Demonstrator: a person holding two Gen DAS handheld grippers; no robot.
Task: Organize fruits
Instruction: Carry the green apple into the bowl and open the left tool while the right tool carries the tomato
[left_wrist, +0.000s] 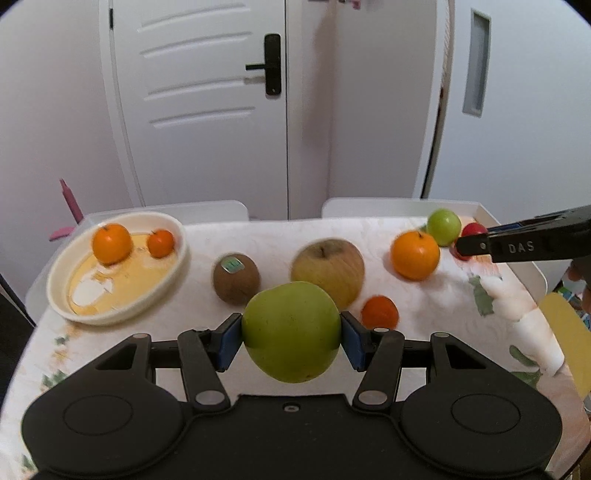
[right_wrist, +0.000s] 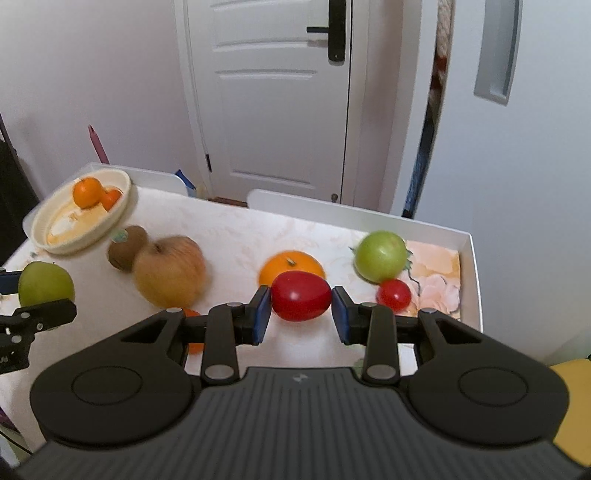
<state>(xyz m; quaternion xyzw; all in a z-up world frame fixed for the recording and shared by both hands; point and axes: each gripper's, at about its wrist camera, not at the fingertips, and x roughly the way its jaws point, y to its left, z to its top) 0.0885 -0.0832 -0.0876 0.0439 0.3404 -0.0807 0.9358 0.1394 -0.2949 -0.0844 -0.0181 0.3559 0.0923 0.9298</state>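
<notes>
Lifting Two Fruits at Once

Holding fruit in both grippers, the person looks ready to sort things on the table (left_wrist: 273, 236). The left gripper (left_wrist: 291, 338) pinches a big green apple (left_wrist: 291, 338). Its blue pads (left_wrist: 229, 341) press on both sides of the apple, so the jaws stand partly apart, just as wide as the apple. The apple hangs above the cloth, not touching it.

The right gripper (right_wrist: 301, 314) pinches a red tomato (right_wrist: 301, 301). Its left pad touches the tomato. On the right side a thin gap seems to show, so the hold may be light. The tomato looks lifted too, in front of an orange (right_wrist: 291, 266).

Why hold them like this? The job is to put fruits in order. A cream bowl (left_wrist: 173, 275) sits at the far left of the table. It already has two oranges (left_wrist: 112, 243) inside, so like seems to go with like. Both held fruits are picked from the sides, where a round thing is easiest to squeeze.

Other fruit waits on the cloth: a brown kiwi (left_wrist: 236, 278), a yellow-brown apple (left_wrist: 328, 271), a small orange fruit (left_wrist: 379, 313), a small green fruit (right_wrist: 380, 256) and a little red tomato (right_wrist: 393, 294). I cannot tell where the green apple and the tomato should go.
</notes>
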